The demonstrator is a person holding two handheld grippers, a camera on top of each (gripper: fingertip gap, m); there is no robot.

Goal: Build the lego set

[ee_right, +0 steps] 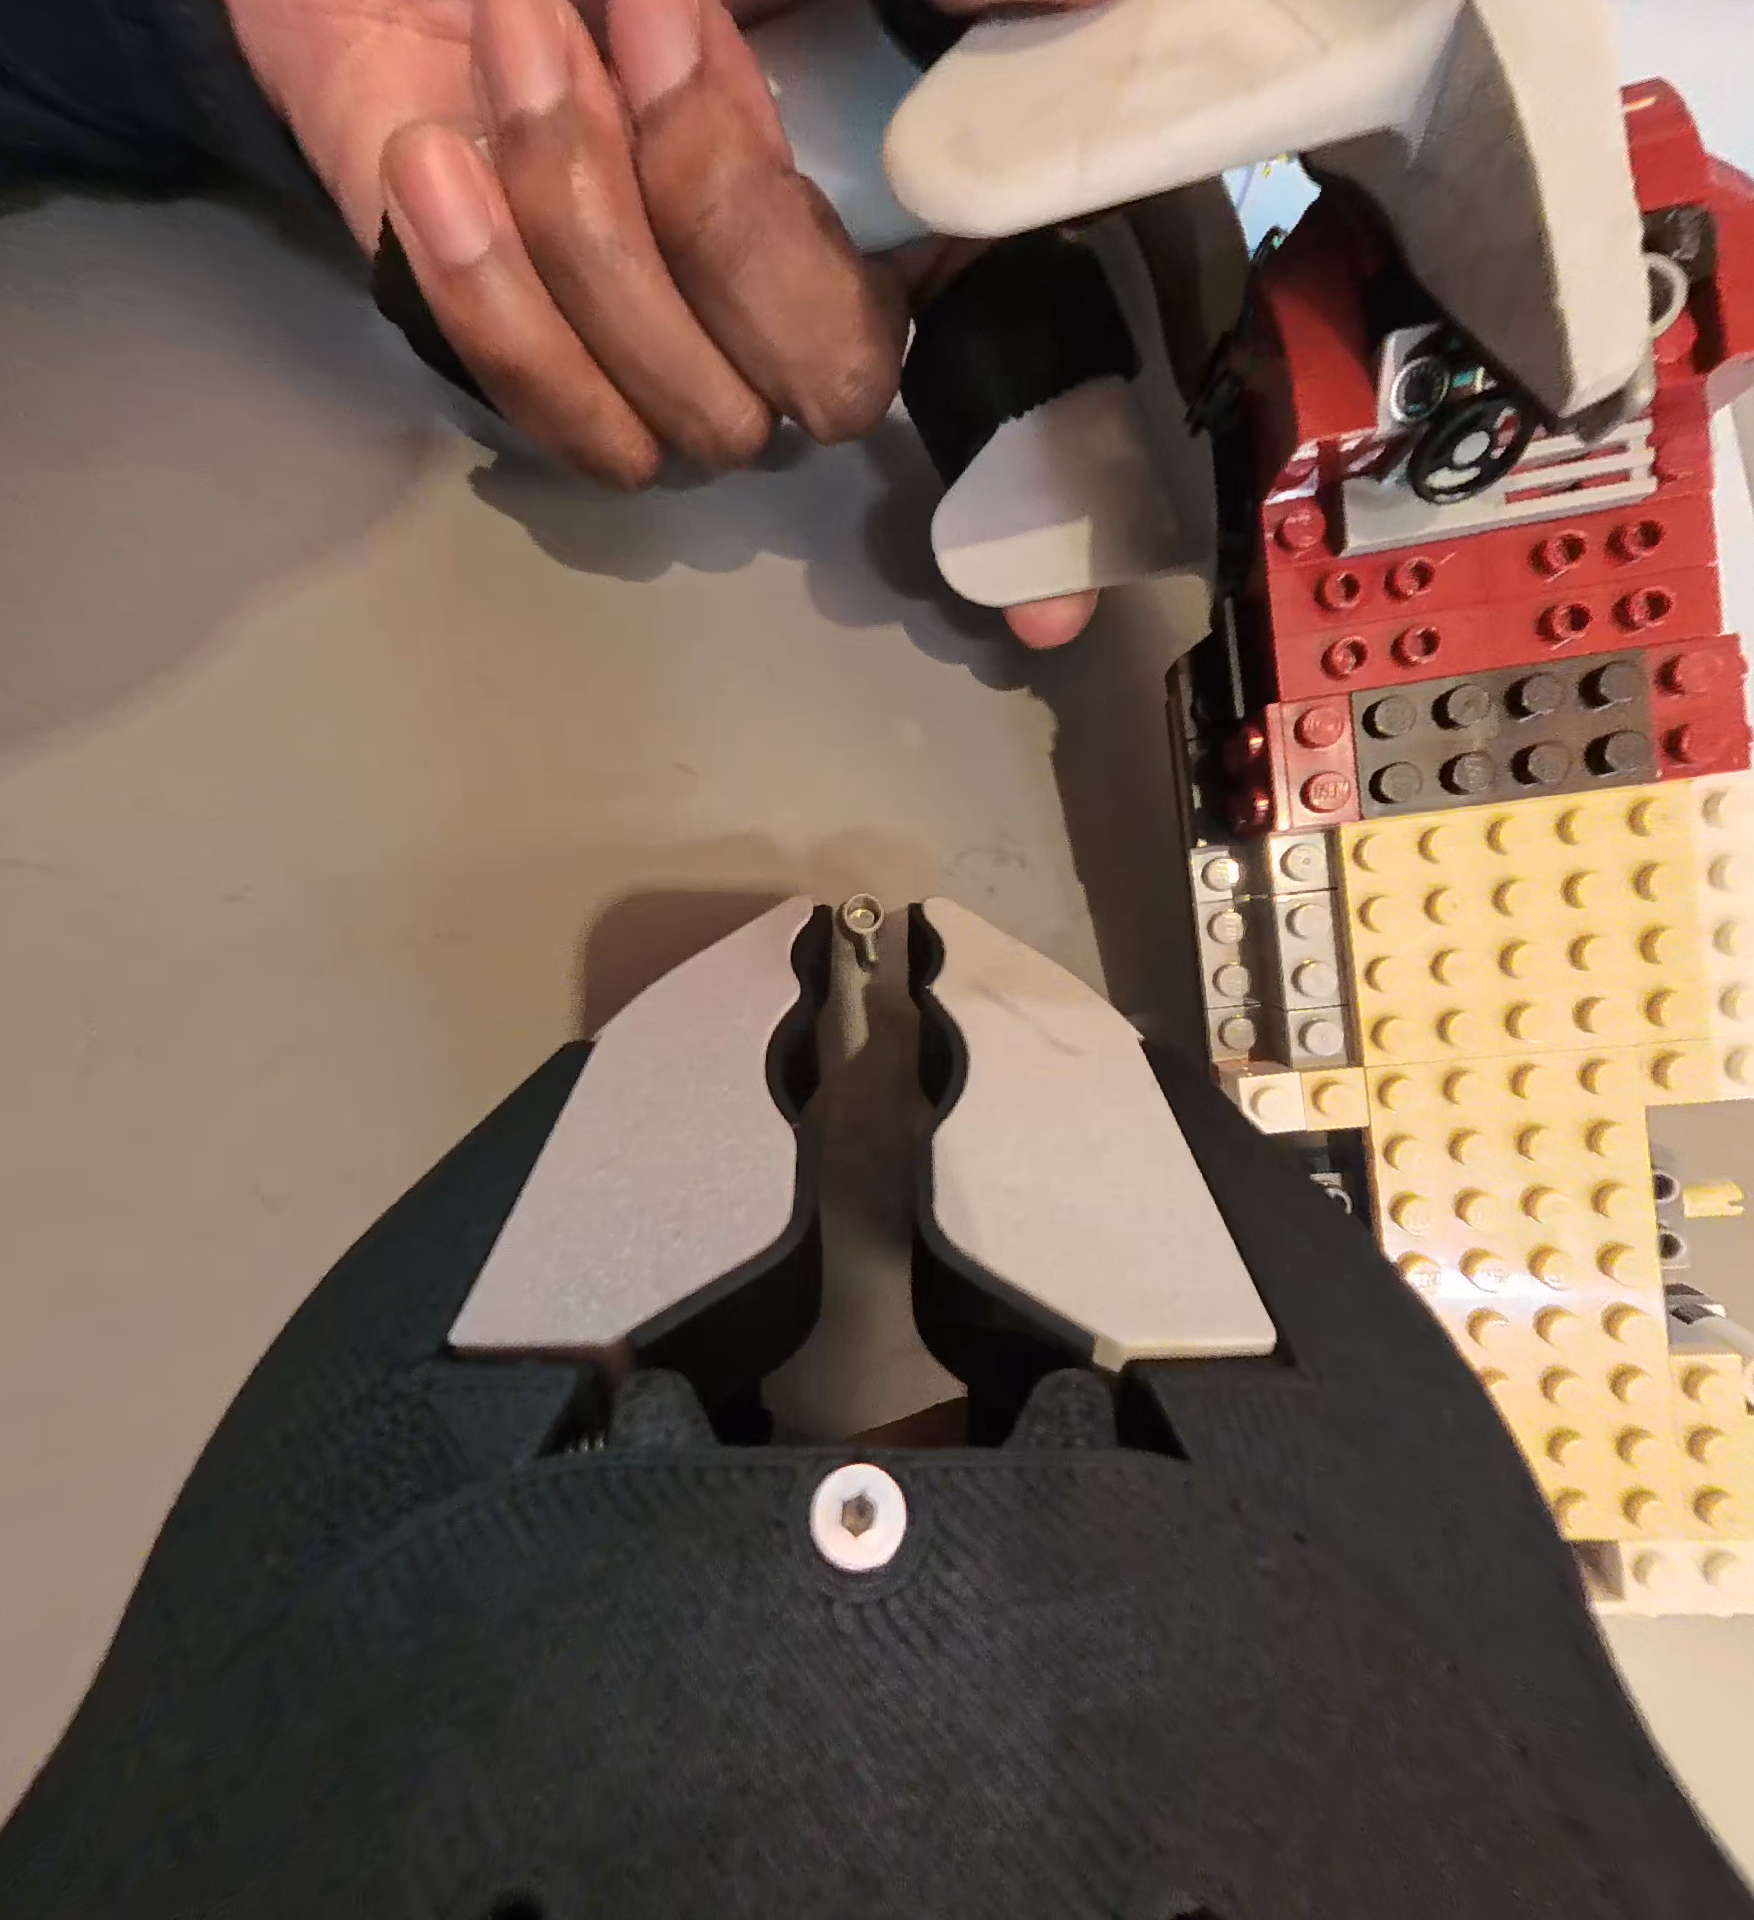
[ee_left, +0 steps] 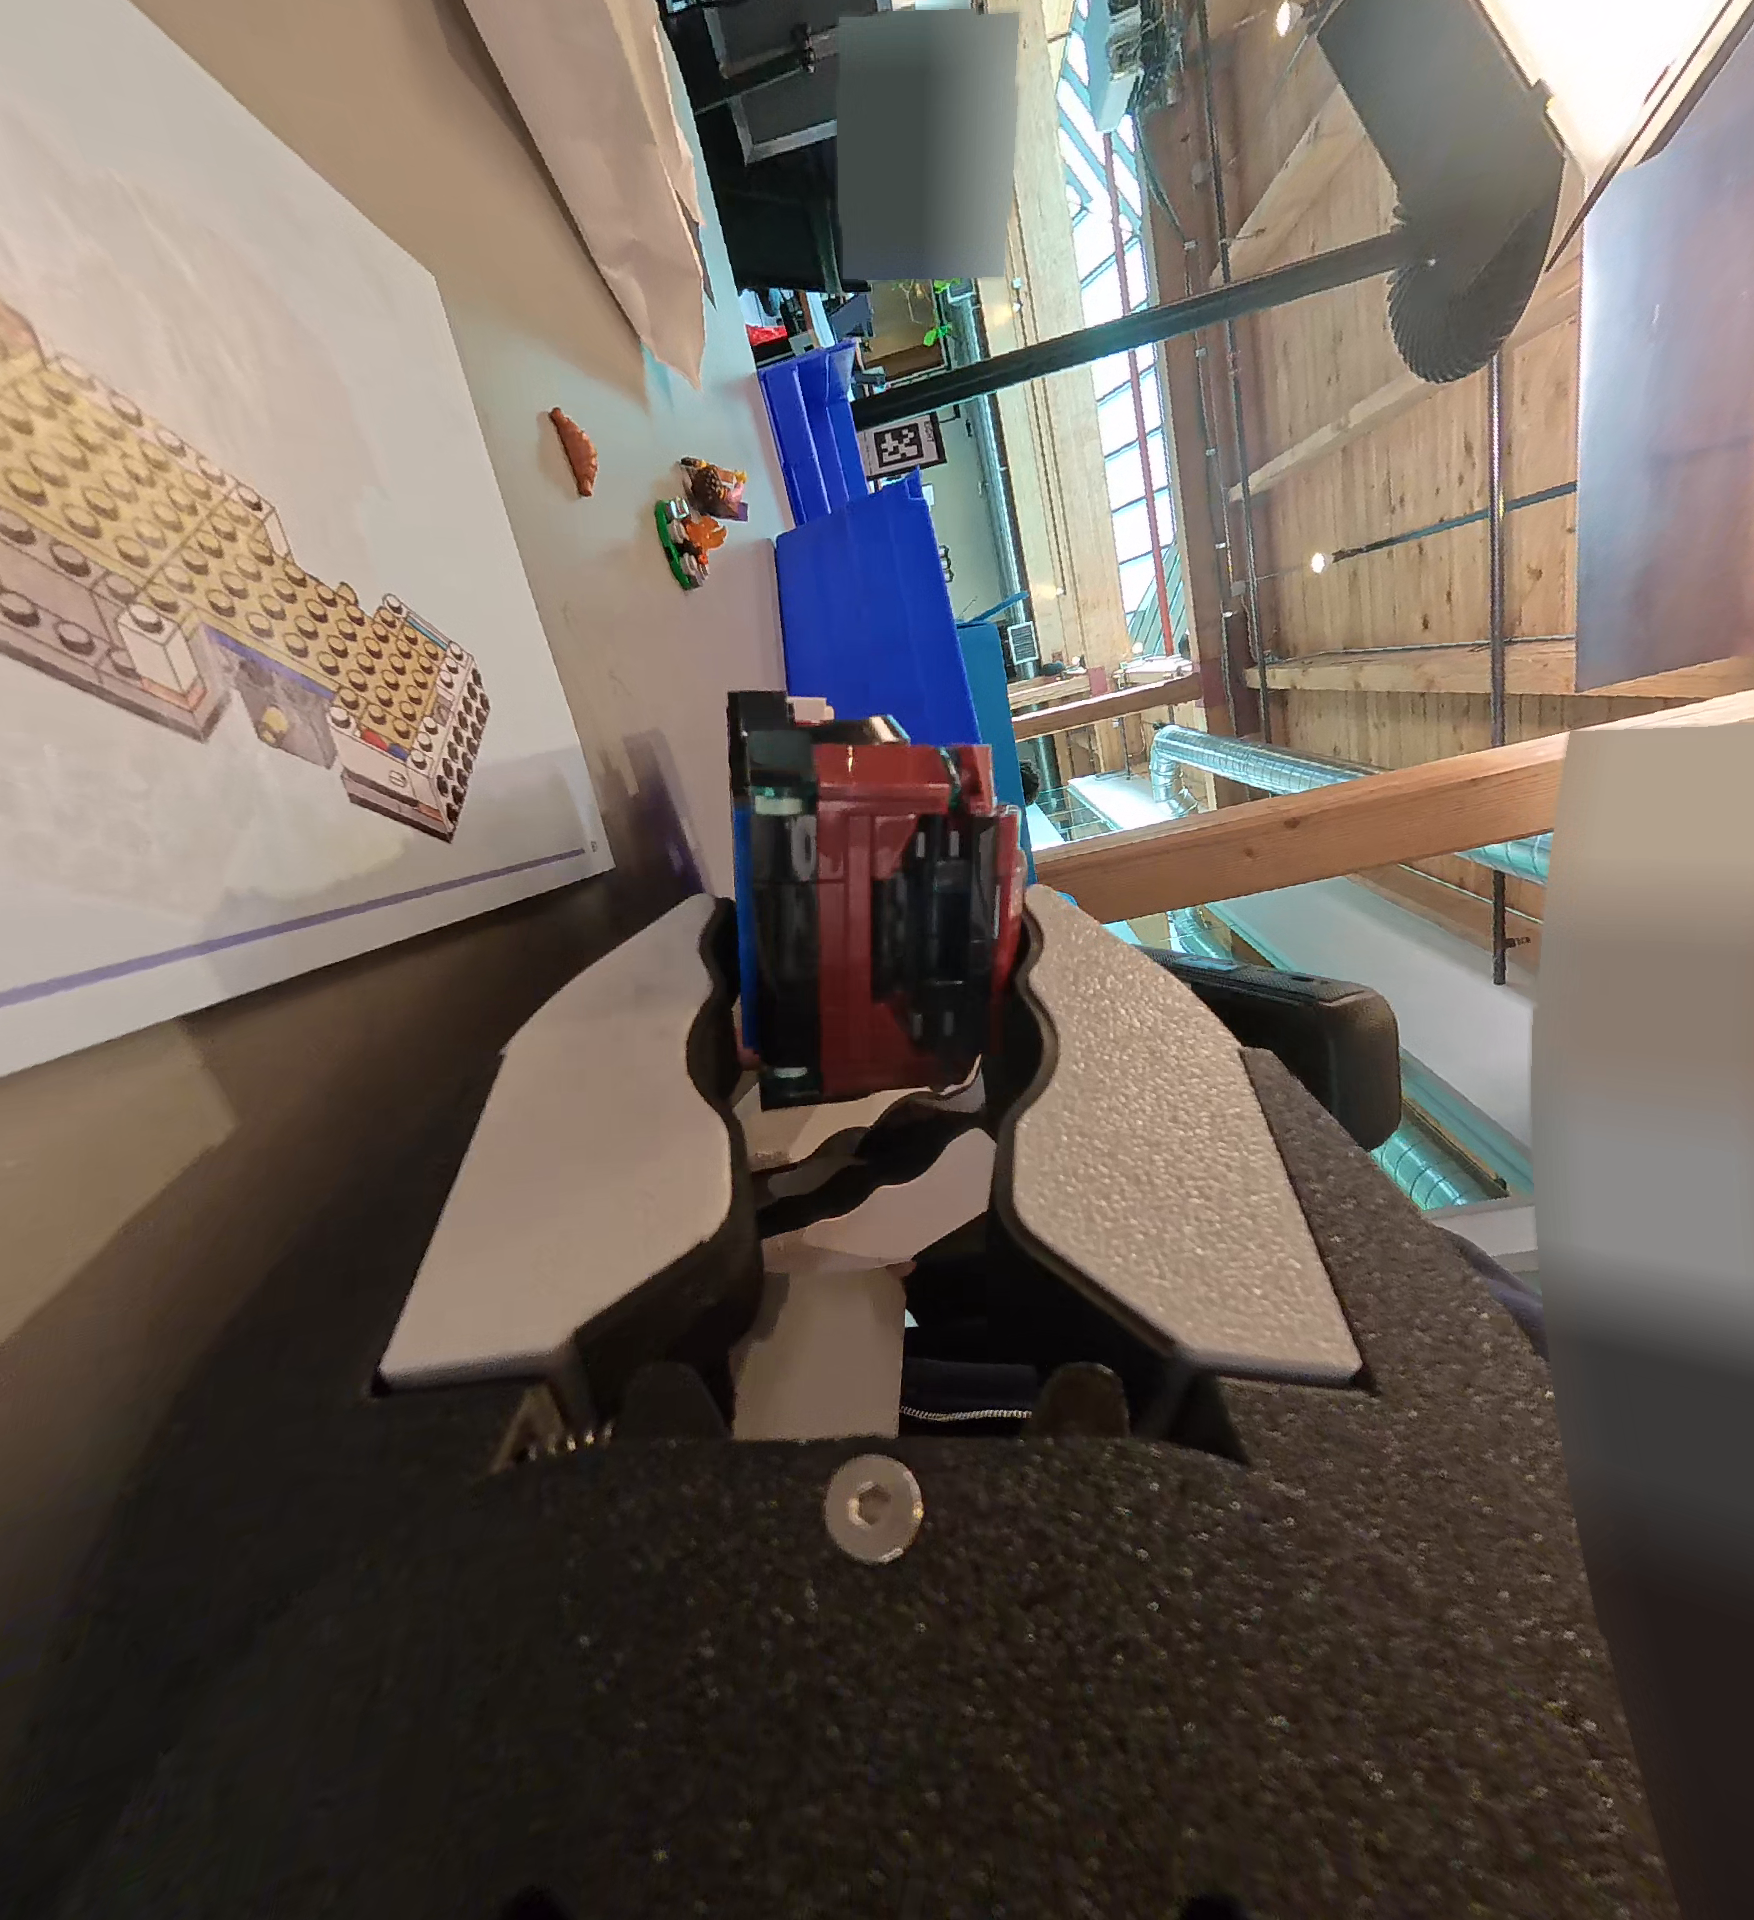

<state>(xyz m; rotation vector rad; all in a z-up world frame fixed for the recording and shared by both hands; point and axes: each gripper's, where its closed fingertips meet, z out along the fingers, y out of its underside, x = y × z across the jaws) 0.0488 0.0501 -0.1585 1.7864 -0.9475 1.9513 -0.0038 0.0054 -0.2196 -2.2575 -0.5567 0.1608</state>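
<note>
Black plastic and two grey fingers fill the near part of the right wrist view. That is the right gripper (ee_right: 865,912), pointing down at a pale table (ee_right: 229,727). Its fingers are almost together, but not quite. A tiny grey piece (ee_right: 858,918) with a little round cup on top stands between the tips. It leans on the left finger, and a thin dark slit shows between it and the right finger, so nothing squeezes it.

Just to the right of that gripper lies a long brick model (ee_right: 1527,935). Its near part is flat and tan with rows of studs. A short row of grey bricks runs along its left edge. Farther off it turns black, then dark red, with a small black wheel on top.

At the far end the left gripper (ee_left: 873,904) has its fingers spread wide, one on each side of the dark red front, and they pinch it there. A person's hand (ee_right: 592,260) rests on the table far to the left of the model.

From the left wrist view the room looks tipped on its side. A big printed sheet (ee_left: 229,312) with a drawing of bricks lies on the table. Beyond it sit a small brown piece (ee_left: 574,449) and a little bunch of coloured bits (ee_left: 701,509). Blue bins (ee_left: 873,603) stand behind the model.
</note>
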